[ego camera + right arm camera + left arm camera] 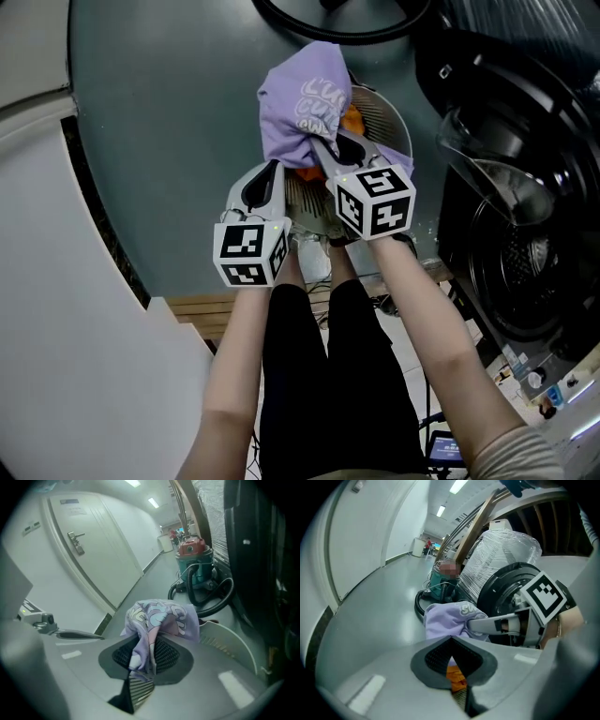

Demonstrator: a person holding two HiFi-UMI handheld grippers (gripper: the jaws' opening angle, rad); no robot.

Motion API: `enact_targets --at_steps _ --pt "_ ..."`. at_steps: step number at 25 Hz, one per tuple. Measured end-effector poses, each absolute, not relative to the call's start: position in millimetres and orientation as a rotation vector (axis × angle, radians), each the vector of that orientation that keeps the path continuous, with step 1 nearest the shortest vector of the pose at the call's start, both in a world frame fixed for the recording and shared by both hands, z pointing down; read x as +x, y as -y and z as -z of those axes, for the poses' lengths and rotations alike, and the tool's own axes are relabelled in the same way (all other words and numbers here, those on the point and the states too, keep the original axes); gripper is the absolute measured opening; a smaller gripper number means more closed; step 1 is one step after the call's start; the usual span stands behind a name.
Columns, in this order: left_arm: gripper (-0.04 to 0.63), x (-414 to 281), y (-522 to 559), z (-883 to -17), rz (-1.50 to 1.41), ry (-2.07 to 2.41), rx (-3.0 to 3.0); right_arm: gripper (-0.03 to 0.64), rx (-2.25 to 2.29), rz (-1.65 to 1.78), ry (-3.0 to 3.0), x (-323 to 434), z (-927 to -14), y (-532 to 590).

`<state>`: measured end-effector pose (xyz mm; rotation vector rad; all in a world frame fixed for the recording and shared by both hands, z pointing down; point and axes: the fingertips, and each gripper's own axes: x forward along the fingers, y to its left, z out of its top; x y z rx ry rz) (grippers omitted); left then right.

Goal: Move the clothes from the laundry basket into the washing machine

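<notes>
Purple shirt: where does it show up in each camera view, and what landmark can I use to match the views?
Head view: purple shirt at top centre, gripped by the tongs of the right gripper.
Left gripper view: the shirt sits at centre, just beyond this gripper's tongs.
Right gripper view: the shirt sits at centre, clamped in the tongs.
Shared landmark: the black hose on the floor beyond the shirt, left of it or right of it.

The purple shirt (pixel 159 616) bunches over my right gripper (pixel 140 660), so the pad faces under it are hidden. Its print is folded and unreadable. Laundry basket (pixel 389 117): only a rim arc shows past the jaws. Orange garment (pixel 457 677): a sliver below my left gripper (pixel 451 643), kind unclear. Washing machine (pixel 525 216), right of both tools, is cut by the frame edge. Figures (pixel 427 544) far ahead are too small to make out.
</notes>
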<state>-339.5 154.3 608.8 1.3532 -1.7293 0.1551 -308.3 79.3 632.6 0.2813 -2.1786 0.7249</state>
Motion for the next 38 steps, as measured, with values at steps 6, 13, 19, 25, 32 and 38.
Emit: enact_targets --at_steps 6,13,19,25,32,38 --pt "0.000 -326 -137 -566 -0.203 1.698 1.452 0.094 0.345 -0.760 2.232 -282 -575 -79" --pt "0.001 -291 -118 -500 -0.288 1.607 1.625 0.092 0.443 -0.798 2.274 -242 -502 -73" --pt "0.000 -255 -97 -439 -0.345 1.501 1.765 0.092 0.577 -0.867 2.299 -194 -434 -69" --pt "0.000 -211 -92 -386 -0.409 1.368 1.921 0.092 0.710 -0.894 2.317 -148 -374 -86" --pt "0.001 -165 -89 -340 -0.483 1.197 2.113 0.092 0.954 -0.924 2.317 -95 -318 -101" --pt "0.000 -115 -80 -318 -0.550 1.053 2.236 0.092 1.182 -0.901 2.303 -30 -286 -108"
